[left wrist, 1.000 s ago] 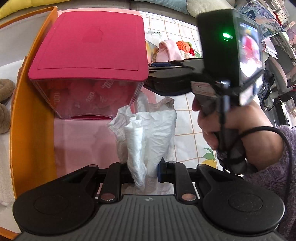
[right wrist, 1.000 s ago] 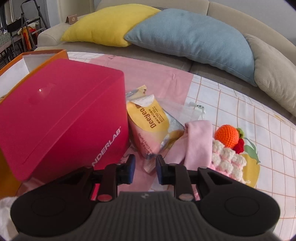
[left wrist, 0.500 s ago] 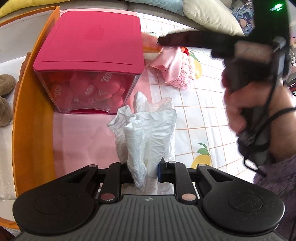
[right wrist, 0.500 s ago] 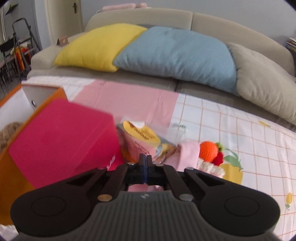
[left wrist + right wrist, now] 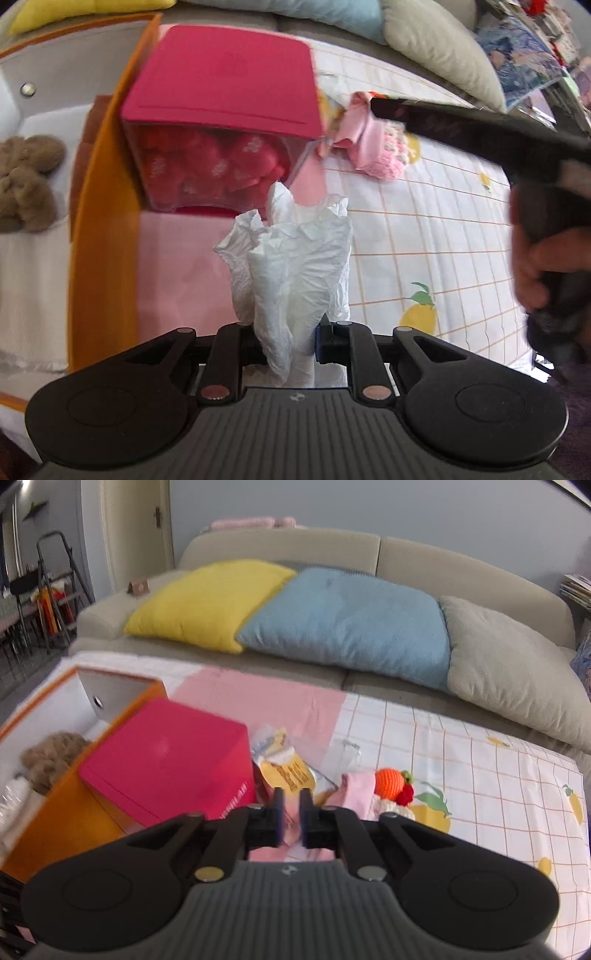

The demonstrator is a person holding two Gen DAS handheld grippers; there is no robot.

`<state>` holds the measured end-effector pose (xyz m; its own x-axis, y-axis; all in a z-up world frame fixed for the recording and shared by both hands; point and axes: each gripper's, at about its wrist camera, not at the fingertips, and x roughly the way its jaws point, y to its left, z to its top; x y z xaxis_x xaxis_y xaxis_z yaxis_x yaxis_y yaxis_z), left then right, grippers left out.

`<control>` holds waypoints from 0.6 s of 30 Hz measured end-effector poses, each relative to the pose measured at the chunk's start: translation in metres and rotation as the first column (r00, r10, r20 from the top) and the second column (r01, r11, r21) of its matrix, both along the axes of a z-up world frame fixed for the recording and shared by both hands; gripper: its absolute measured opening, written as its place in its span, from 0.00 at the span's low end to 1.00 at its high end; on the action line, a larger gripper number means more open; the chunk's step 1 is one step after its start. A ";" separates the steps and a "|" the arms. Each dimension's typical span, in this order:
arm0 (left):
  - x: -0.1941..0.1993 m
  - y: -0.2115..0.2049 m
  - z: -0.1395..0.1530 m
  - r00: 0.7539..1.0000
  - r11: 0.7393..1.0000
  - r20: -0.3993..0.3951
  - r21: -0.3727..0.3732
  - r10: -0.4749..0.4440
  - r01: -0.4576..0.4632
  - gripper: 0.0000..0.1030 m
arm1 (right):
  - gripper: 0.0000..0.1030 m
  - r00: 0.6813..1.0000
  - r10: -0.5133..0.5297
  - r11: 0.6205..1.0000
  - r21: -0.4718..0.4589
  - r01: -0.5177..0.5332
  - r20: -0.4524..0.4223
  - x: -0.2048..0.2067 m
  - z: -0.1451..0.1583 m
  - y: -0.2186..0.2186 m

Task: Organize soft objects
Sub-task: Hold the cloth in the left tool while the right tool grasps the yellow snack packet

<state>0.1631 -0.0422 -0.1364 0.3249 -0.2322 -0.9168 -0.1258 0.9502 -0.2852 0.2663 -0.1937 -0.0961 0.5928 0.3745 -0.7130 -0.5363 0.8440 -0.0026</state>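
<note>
My left gripper (image 5: 288,332) is shut on a crumpled white plastic bag (image 5: 295,258), held upright above the pink part of the tablecloth, in front of a clear box with a red lid (image 5: 221,81). My right gripper (image 5: 290,812) hangs above a yellow snack bag (image 5: 288,775) and a pink cloth (image 5: 356,786). Its jaws are opening, a narrow gap shows, and nothing is between them. In the left wrist view the right gripper (image 5: 373,105) reaches over the pink cloth (image 5: 365,129). A crocheted cake with an orange top (image 5: 391,782) lies beside the cloth.
An orange box (image 5: 103,221) stands left of the red-lidded box, with a brown plush (image 5: 26,177) inside. A person's hand (image 5: 543,266) holds the right gripper's grip. Yellow (image 5: 207,602), blue (image 5: 347,620) and beige (image 5: 509,668) cushions line the sofa behind the table.
The right gripper has risen and drawn back from the snack bag. Its jaws went from parted to fully shut and now show a gap again. The left gripper kept still with the bag.
</note>
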 end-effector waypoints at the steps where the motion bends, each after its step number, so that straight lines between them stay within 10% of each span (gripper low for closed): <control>1: 0.001 0.001 0.000 1.000 1.000 -0.008 0.001 0.011 -0.011 0.21 | 0.23 1.000 0.018 1.000 -0.009 -0.018 -0.006 0.004 -0.009 0.003; 14: 0.019 0.006 -0.006 0.995 0.996 -0.057 0.052 0.079 -0.076 0.21 | 0.28 0.987 0.159 0.960 -0.232 -0.156 -0.004 0.041 -0.080 0.050; 18: 0.023 0.006 -0.011 0.993 0.995 -0.071 0.050 0.089 -0.086 0.21 | 0.13 0.986 0.164 0.958 -0.237 -0.164 -0.019 0.045 -0.085 0.051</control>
<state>0.1859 -0.0367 -0.1472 0.2740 -0.1618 -0.9480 -0.2281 0.9467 -0.2275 0.3114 -0.1430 -0.1813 0.5376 0.2873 -0.7928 -0.6676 0.7194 -0.1920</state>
